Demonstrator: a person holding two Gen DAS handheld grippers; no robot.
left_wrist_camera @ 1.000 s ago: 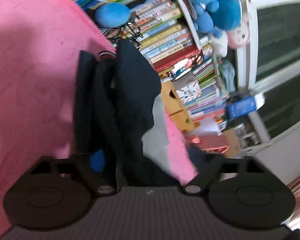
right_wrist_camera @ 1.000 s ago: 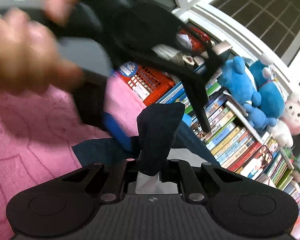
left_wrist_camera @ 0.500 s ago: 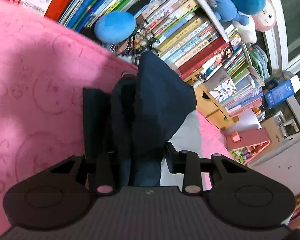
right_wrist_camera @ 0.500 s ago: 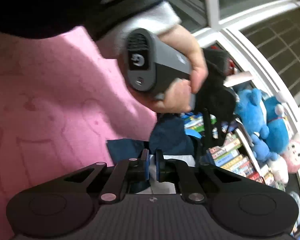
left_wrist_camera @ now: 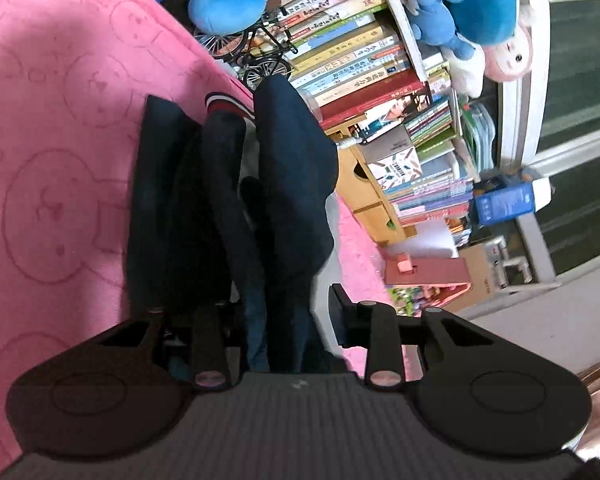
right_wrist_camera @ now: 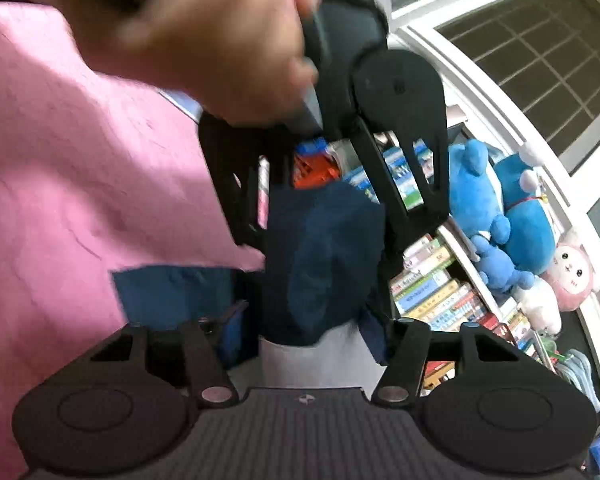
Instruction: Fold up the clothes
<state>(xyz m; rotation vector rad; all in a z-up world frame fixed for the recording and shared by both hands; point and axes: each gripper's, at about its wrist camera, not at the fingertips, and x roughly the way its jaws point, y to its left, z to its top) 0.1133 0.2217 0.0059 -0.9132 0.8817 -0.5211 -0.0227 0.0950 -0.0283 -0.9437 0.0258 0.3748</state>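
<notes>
A dark navy garment (left_wrist_camera: 236, 200) with a grey panel and a red-and-white striped cuff (left_wrist_camera: 228, 106) lies bunched in folds on the pink blanket (left_wrist_camera: 52, 140). My left gripper (left_wrist_camera: 260, 320) stands open around the near end of the garment, jaws wide on either side of the cloth. In the right wrist view the same garment (right_wrist_camera: 320, 256) rises as a navy hump between the open jaws of my right gripper (right_wrist_camera: 312, 332). The left gripper (right_wrist_camera: 328, 216) and the hand holding it hang just above that hump.
The blanket ends at a wall of stacked books (left_wrist_camera: 356, 64) with a model bicycle (left_wrist_camera: 252, 52), a blue cushion (left_wrist_camera: 226, 6) and plush toys (right_wrist_camera: 504, 216). A wooden box (left_wrist_camera: 364, 196) and a window (right_wrist_camera: 540, 52) lie beyond.
My right gripper has gone from shut on the cloth to wide open. My left gripper has stayed open around the garment. The left hand has moved in above the hump.
</notes>
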